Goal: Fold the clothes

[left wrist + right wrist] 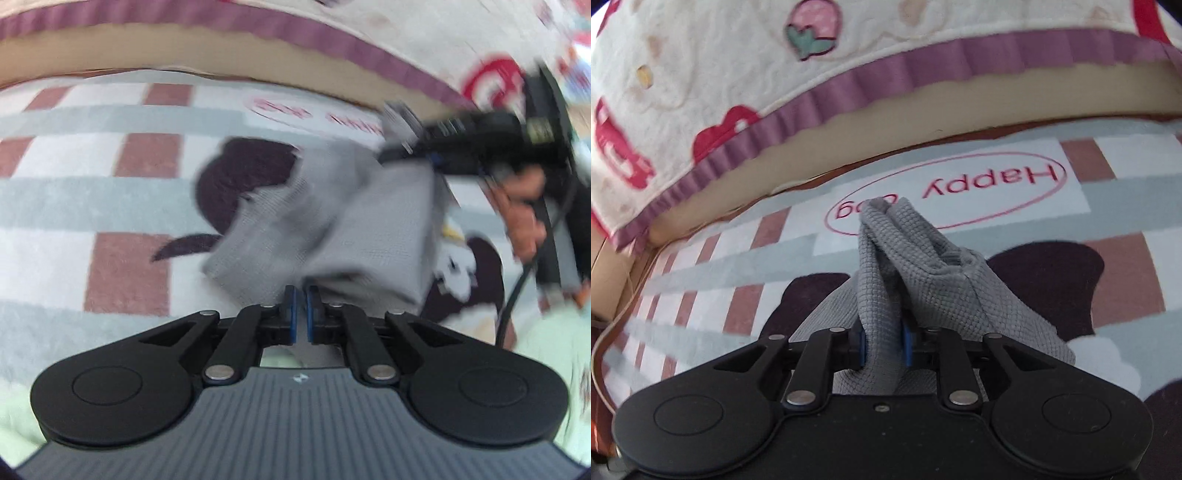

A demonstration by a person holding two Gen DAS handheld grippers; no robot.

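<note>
1. Presently, the grey waffle-knit garment (923, 280) hangs bunched above a patterned floor rug (1108, 229), held up off it between the two claws.
2. Right claw (882, 343): pads clamped on a thick gather of the grey knit, which rises forward past the fingertips.
3. Left claw (301, 310): pads drawn narrow with only a thin slit between them; the garment's lower edge (332, 236) sits just ahead of the tips, and whether a fold is pinched there cannot be told.
4. Governing relation: in the left wrist view the cloth runs from the left claw up and to the right toward the right claw (406, 125), gripped in a person's hand (524, 214). The garment's long axis thus lies along the line between the two claws, the left at the lower end, the right at the upper.
5. Judgement: any fold turns on keeping that span taut before lowering it to the rug.
6. Legible writing: "Happy", inverted, within a red oval on the rug (1027, 177); a second word below is part hidden by the cloth.
7. Behind: a strawberry-printed bedspread (738, 74) with a purple ruffle.
</note>
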